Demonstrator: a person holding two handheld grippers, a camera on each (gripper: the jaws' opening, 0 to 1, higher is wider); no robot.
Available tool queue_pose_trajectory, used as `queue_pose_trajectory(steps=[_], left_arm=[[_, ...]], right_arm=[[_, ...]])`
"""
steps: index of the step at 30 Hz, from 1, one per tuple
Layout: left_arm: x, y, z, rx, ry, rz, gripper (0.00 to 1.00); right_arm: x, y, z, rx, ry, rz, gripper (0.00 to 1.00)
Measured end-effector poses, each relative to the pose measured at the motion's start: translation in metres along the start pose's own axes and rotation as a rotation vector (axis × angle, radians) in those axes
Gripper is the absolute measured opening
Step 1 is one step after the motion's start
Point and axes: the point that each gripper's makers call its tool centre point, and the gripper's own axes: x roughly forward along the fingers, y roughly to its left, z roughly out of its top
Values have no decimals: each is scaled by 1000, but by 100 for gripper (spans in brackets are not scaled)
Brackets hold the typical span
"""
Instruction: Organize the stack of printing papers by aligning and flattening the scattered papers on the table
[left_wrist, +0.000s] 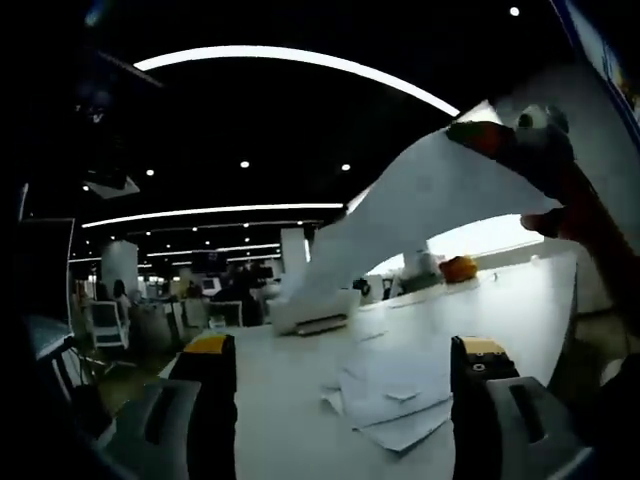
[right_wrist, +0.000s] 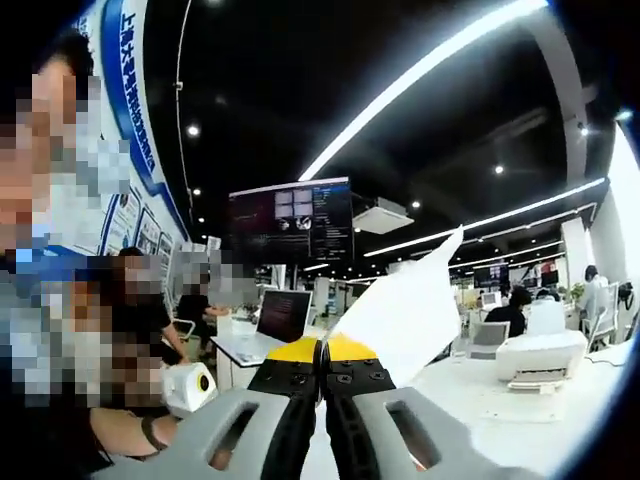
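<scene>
The right gripper (right_wrist: 322, 352) pinches 1 sheet (left_wrist: 420, 200) high above the table (left_wrist: 290, 400); the left gripper (left_wrist: 345, 365) hangs wide and empty over the scattered papers (left_wrist: 395, 395). Best lower it flat, edges squared with the pile.

The left gripper view looks low across the bench (left_wrist: 300, 400) past its claw (left_wrist: 345, 385). The right gripper view faces level, its claw (right_wrist: 322, 385) close. Both catch the printer (left_wrist: 312, 312) beyond.
</scene>
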Motion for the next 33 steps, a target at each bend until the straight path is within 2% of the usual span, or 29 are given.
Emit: queue_pose_trajectory(steps=[4,8,15,18,20,26,33], left_arm=[[2,2,-3,55,13,13,88],[3,-2,-2,92,12,9,87],[6,-4,3,148,-12,3,80],[7,-7,5,183,-25,0,78],[7,-7,5,191,-31,-3,76],[5,-4,6,193,-40,2,68],[1,-6,11,245,-74,-5,50]], right_arm=[[0,2,-7,38,8,3,0],[3,3,-18,46,54,8,0],[11,9,-27,86,85,24,0],[15,13,-32,89,102,42,0],[17,17,-35,136,105,76,0],[19,16,-42,144,120,75,0],[21,22,-47,152,135,89,0]])
